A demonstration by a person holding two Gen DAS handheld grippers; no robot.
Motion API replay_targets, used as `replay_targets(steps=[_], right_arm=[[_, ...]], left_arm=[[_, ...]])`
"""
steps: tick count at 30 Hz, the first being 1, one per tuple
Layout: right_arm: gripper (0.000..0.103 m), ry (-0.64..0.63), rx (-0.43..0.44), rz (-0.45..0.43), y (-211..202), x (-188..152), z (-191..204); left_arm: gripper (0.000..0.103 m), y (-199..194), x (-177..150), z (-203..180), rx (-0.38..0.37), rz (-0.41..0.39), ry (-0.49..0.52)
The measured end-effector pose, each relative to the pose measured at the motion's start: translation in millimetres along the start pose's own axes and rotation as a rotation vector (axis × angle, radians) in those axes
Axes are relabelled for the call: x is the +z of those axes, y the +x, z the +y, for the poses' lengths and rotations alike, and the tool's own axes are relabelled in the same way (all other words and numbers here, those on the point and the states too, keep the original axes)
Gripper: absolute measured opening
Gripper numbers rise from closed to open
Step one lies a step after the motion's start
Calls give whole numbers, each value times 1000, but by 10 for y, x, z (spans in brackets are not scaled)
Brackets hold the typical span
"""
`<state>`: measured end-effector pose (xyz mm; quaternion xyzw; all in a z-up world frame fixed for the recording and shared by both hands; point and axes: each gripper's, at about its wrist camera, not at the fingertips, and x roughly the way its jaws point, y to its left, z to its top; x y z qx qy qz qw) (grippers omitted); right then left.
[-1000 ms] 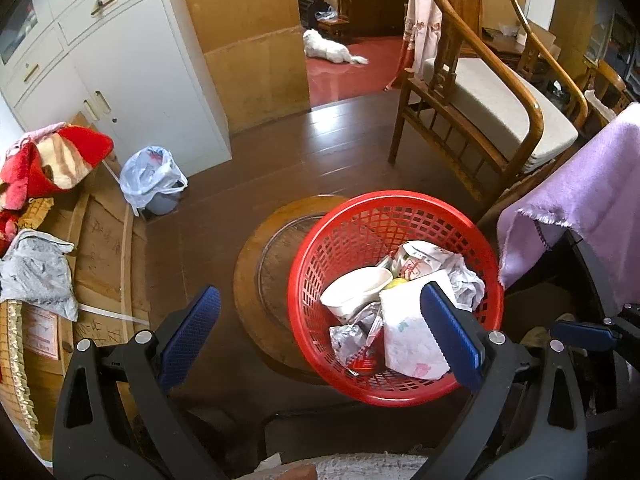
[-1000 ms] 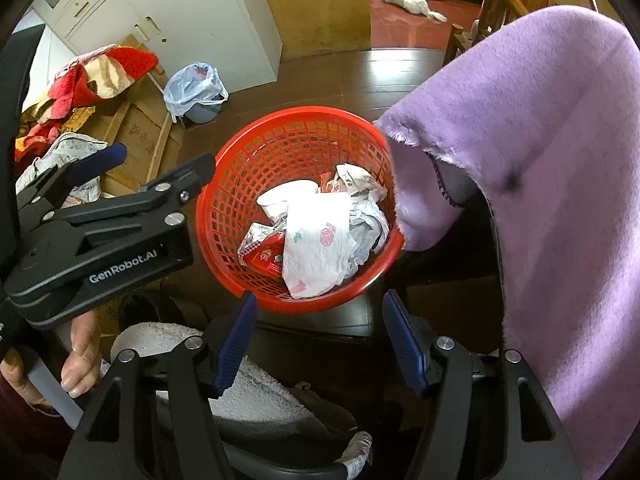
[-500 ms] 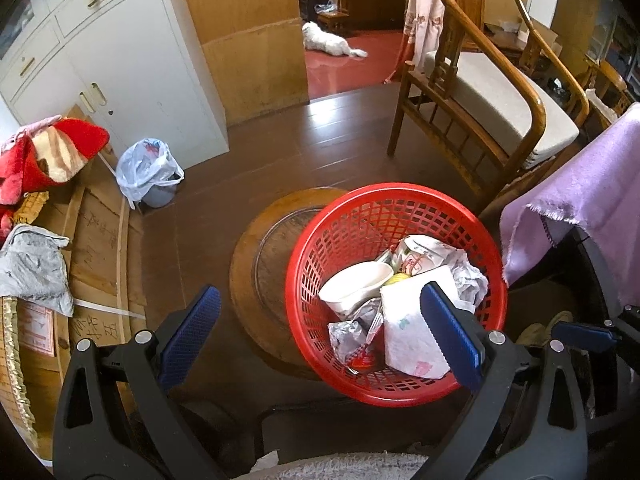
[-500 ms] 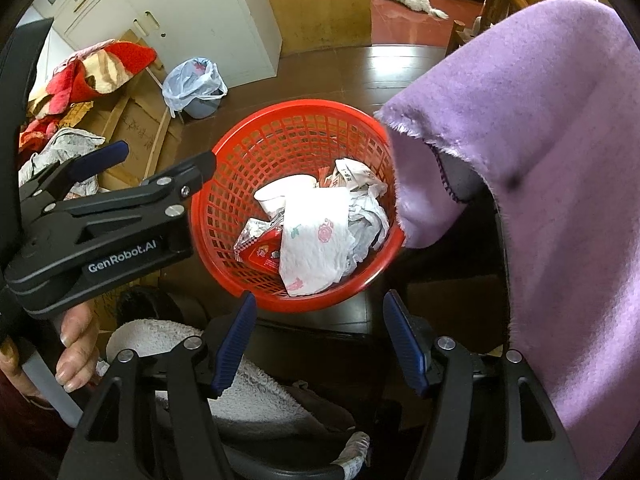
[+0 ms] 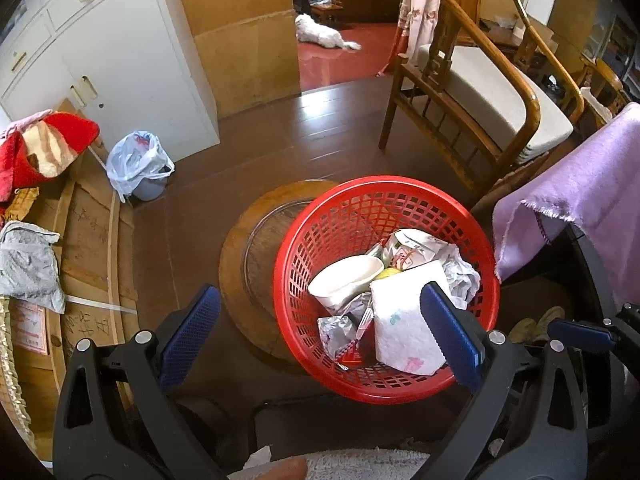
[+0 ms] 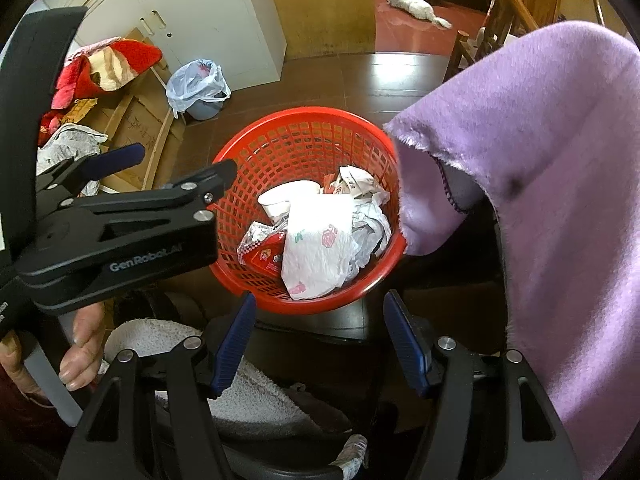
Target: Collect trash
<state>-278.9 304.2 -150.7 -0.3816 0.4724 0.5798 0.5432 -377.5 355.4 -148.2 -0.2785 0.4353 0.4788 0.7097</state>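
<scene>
A red basket (image 5: pixel 320 240) holding a white paper cup (image 5: pixel 346 280), a printed tissue (image 5: pixel 404 328) and crumpled wrappers is sitting just ahead of both grippers. The left gripper (image 5: pixel 320 336) and right gripper (image 6: pixel 320 340) are hanging over it, jaws spread, gripping nothing. A purple towel (image 6: pixel 540 180) is draping beside the right one.
</scene>
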Motion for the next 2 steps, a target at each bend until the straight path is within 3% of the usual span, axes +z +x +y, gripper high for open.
replay_targets(steps=[2], right_arm=[[66, -3, -1, -6, -20, 3, 10]], left_arm=[[96, -19, 0, -14, -12, -9, 1]])
